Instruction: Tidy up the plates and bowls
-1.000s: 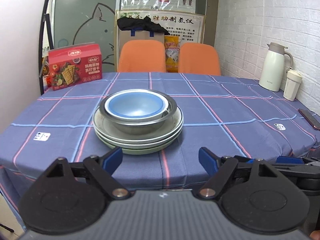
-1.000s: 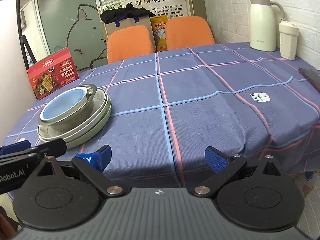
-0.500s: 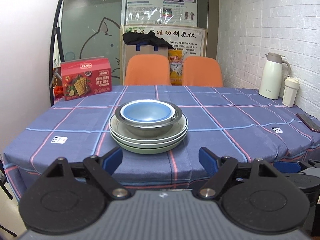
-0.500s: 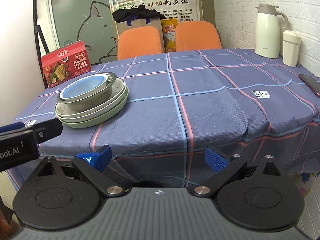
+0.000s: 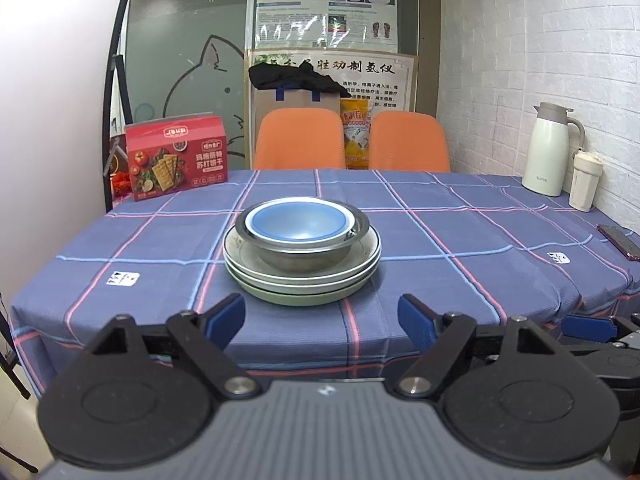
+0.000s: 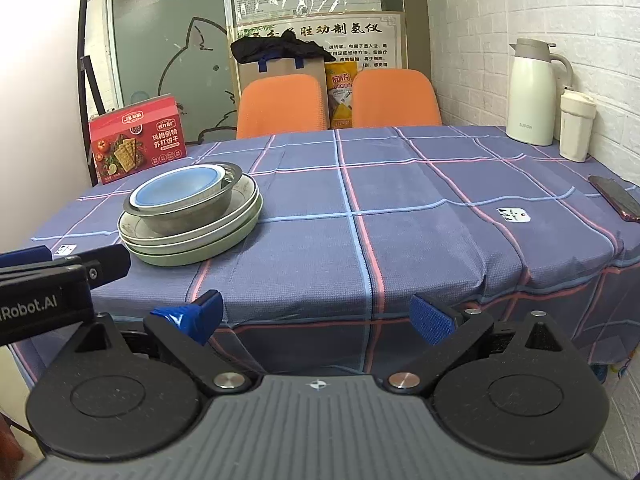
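Note:
A stack stands on the blue checked tablecloth [image 5: 460, 240]: a blue bowl [image 5: 298, 224] sits inside a steel bowl [image 5: 304, 256], on pale plates over a green plate [image 5: 300, 298]. The stack also shows in the right wrist view, with the blue bowl [image 6: 178, 190], the steel bowl [image 6: 188, 210] and the green plate [image 6: 200, 254]. My left gripper [image 5: 322, 316] is open and empty, held off the table's near edge in front of the stack. My right gripper [image 6: 316, 316] is open and empty, off the near edge to the right of the stack.
A red cracker box [image 5: 176, 158] stands at the far left. A white thermos [image 5: 548, 150] and a cream cup [image 5: 585, 182] stand by the brick wall on the right. A phone [image 6: 616, 198] lies at the right edge. Two orange chairs [image 5: 300, 140] stand behind the table.
Both grippers have pulled back and away from the table, so the stack looks smaller and farther. The stack has not moved. Both grippers stay open.

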